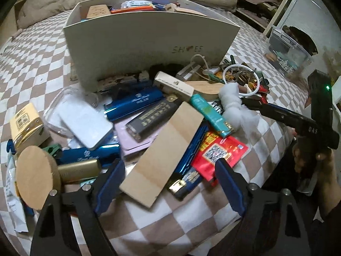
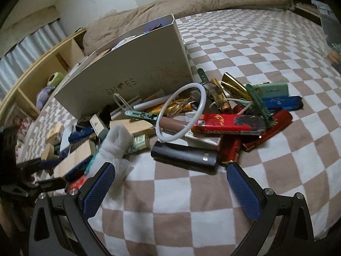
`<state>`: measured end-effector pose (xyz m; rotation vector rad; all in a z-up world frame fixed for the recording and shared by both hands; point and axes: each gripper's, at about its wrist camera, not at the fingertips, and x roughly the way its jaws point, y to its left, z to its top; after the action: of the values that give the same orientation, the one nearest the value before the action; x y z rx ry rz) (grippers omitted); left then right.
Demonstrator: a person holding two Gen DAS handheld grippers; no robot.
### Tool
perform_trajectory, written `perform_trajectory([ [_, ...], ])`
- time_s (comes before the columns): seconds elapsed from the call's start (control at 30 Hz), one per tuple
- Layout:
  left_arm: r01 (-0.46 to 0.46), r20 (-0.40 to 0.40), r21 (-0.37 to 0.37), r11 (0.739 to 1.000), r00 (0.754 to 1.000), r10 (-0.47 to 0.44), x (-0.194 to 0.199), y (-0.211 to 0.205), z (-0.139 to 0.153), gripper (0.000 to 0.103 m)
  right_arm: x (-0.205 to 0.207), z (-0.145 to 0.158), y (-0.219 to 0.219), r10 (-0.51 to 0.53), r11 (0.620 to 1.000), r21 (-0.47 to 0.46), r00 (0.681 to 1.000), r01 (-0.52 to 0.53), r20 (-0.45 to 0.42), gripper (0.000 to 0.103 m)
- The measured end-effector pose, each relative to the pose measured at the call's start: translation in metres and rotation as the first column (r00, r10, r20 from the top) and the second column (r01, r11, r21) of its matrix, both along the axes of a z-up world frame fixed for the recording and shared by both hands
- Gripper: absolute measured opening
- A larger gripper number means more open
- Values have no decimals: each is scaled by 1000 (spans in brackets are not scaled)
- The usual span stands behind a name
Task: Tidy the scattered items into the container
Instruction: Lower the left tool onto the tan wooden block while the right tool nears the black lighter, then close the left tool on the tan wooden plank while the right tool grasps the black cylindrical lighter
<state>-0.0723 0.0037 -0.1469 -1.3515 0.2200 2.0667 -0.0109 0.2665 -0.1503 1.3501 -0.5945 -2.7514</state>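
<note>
Left wrist view — "SHOES" box (image 1: 149, 40), both grippers' fingers (image 1: 229, 183) spread wide, empty.

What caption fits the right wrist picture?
Open right hand-held gripper hovers before a black case and clutter beside the shoe box.

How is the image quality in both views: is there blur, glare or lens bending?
Left wrist view: strong fisheye bending curves the beige shoe box; the shiny blue metal case carries glare; the nearby round wooden disc looks soft. Right wrist view: dark vignette in the corners, the white cloth wad is blurred, the checkered bedsheet stays sharp.
</note>
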Motion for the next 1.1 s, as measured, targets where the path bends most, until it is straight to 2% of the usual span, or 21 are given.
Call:
perform_trajectory([
  [0.07, 10, -10, -11, 1000, 1000, -10, 1, -3, -1, 82, -3, -2, -3, -2, 1000, -12, 1000, 2, 13, 103],
  [0.2, 44, -50, -43, 998, 998, -46, 4, -6, -3, 82, -6, -4, -9, -1, 1000, -22, 1000, 1, 20, 103],
  [0.33, 89, -59, -20, 996, 994, -90, 1, -7, -4, 82, -9, -6, -9, -13, 999, -31, 1000, 14, 21, 103],
  [0.5, 125, -67, -18, 992, 990, -126, 0, -6, -7, 81, -18, -7, -12, -71, 996, 50, 997, 69, 41, 103],
  [0.6, 141, -82, -21, 990, 986, -142, 2, -6, -6, 72, -23, -8, -18, -100, 990, 102, 993, 94, 56, 103],
  [0.7, 140, -84, -12, 990, 987, -141, 1, -10, -6, 68, -29, -11, -25, -127, 981, 156, 989, 114, 74, 103],
  [0.87, 143, -102, -21, 990, 984, -144, 1, -12, -7, 63, -33, -14, -25, -177, 972, 169, 981, 162, 75, 103],
  [1.1, 166, -126, -41, 985, 977, -170, 6, -10, -7, 63, -27, -15, -22, -171, 961, 232, 983, 151, 68, 83],
])
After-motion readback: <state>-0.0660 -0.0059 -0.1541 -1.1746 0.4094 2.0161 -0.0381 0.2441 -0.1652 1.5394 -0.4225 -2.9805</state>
